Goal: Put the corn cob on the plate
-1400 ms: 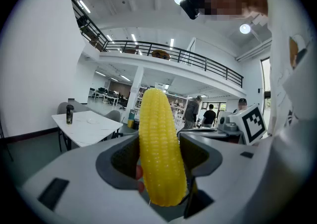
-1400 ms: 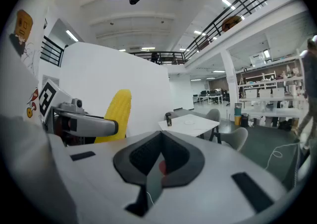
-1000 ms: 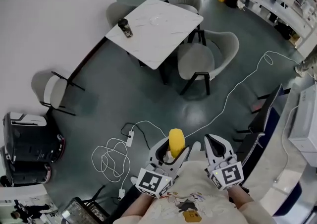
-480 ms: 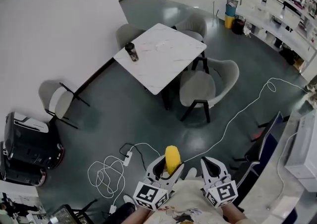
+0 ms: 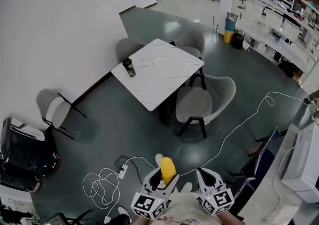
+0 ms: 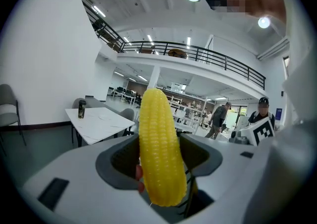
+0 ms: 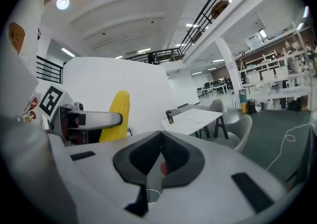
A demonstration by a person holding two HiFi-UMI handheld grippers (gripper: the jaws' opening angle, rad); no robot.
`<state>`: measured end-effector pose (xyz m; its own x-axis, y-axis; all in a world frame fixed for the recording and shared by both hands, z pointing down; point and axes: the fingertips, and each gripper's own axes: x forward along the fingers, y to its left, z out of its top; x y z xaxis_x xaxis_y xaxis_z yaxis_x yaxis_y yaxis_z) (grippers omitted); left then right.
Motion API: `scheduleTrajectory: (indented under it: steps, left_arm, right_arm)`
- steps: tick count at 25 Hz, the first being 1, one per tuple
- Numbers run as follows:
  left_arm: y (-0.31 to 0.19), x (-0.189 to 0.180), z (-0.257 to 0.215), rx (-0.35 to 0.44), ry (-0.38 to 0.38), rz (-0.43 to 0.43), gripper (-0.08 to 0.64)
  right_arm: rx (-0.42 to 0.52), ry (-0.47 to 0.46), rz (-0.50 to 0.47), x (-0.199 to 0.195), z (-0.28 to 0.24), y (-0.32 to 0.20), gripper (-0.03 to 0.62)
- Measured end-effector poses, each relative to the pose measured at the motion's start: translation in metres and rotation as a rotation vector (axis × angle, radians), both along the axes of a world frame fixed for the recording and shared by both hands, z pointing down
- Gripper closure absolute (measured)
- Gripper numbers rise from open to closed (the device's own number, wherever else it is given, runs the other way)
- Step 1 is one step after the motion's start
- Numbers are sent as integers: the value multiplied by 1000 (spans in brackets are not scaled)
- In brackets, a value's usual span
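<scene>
A yellow corn cob stands upright between the jaws of my left gripper, which is shut on it at the bottom of the head view. The left gripper view shows the corn cob filling the centre, its tip pointing up. Just to the right, my right gripper is held shut and empty; in its own view its jaws meet with nothing between them, and the corn cob shows at left. No plate is visible in any view.
A white marble table stands far ahead with a dark cup on it and grey chairs around. White cables lie on the dark floor below me. A black case sits at left, a desk edge at right.
Both grippers have dropped lower in the head view, with the corn still held. The view has tilted up and the table now appears farther into the frame.
</scene>
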<state>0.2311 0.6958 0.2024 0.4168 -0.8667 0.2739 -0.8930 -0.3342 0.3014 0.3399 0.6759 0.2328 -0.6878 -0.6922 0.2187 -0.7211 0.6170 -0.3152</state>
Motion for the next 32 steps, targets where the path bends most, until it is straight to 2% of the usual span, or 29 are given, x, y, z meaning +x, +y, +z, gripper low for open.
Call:
scheduleTrajectory:
  steps: [4, 9, 16, 20, 27, 32]
  left_arm:
    - [-17, 4, 5, -10, -15, 46, 299]
    - [-53, -17, 10, -17, 15, 56, 299]
    - [-129, -83, 11, -9, 27, 42, 299]
    - [-172, -128, -2, 22, 28, 49, 299]
    - [-242, -202, 0, 5, 31, 87, 299]
    - [-276, -239, 8, -16, 32, 123, 299]
  right_arm:
    - [-38, -60, 34, 2, 2, -15, 587]
    - [-46, -35, 43, -20, 11, -50, 588]
    - [-59, 7, 34, -77, 14, -122, 588]
    - [-17, 21, 55, -114, -3, -170, 588]
    - [-27, 46, 109, -182, -3, -241, 588]
    - [-65, 43, 144, -213, 3, -278, 588]
